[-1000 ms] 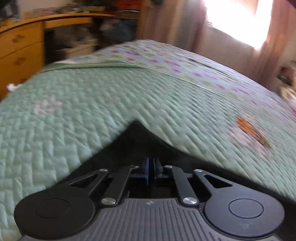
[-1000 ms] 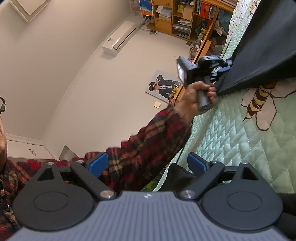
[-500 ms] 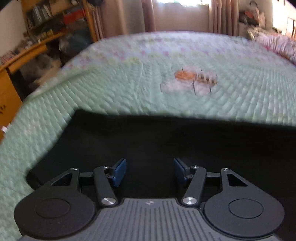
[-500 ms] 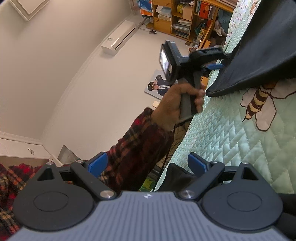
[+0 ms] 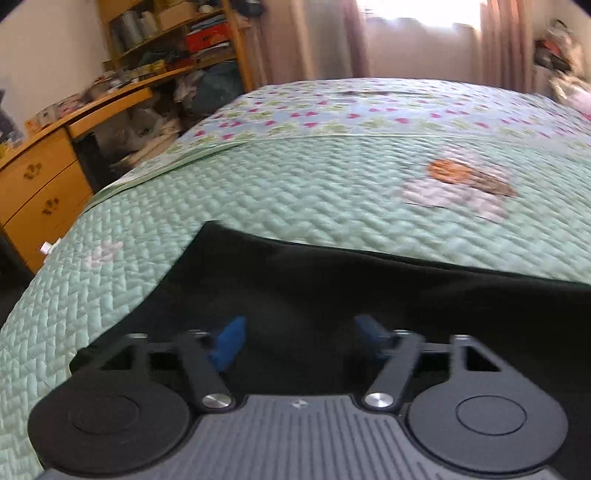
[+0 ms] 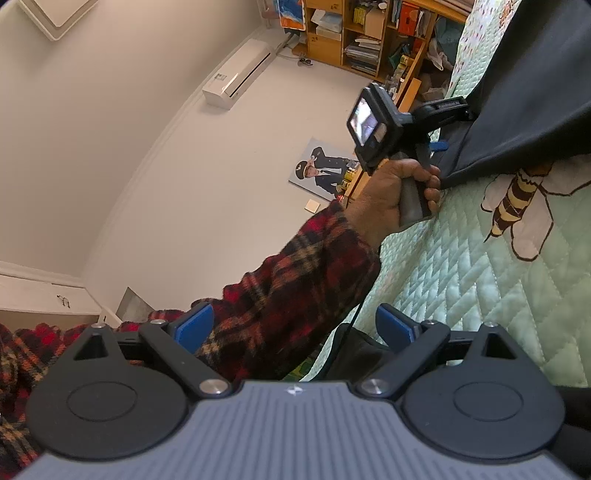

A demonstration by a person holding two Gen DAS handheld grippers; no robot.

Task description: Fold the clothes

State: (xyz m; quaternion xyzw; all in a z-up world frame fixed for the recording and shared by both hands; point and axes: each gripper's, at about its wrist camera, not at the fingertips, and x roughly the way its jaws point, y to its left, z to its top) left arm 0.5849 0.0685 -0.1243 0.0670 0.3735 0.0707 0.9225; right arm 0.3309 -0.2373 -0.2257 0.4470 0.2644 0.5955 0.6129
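Left wrist view had the black garment (image 5: 369, 295) spread flat on the green quilted bedspread (image 5: 295, 192), with the left gripper (image 5: 297, 338) hovering right over it; its jaws had just been closing a bit but were still apart, nothing pinched between the blue pads; the right gripper (image 6: 295, 328) sat spread wide too, gripping nothing, aimed off toward the wall. Honestly the risk I saw was grabbing only the top layer, or snagging the quilt along with it, so the fold would drag crooked; the dark cloth hid its own edges, which wouldn't help. Around it: a wooden desk (image 5: 40, 181) and cluttered shelves (image 5: 170, 33) beside the bed, a bee patch (image 6: 517, 206) on the quilt; nothing really blocked the way.
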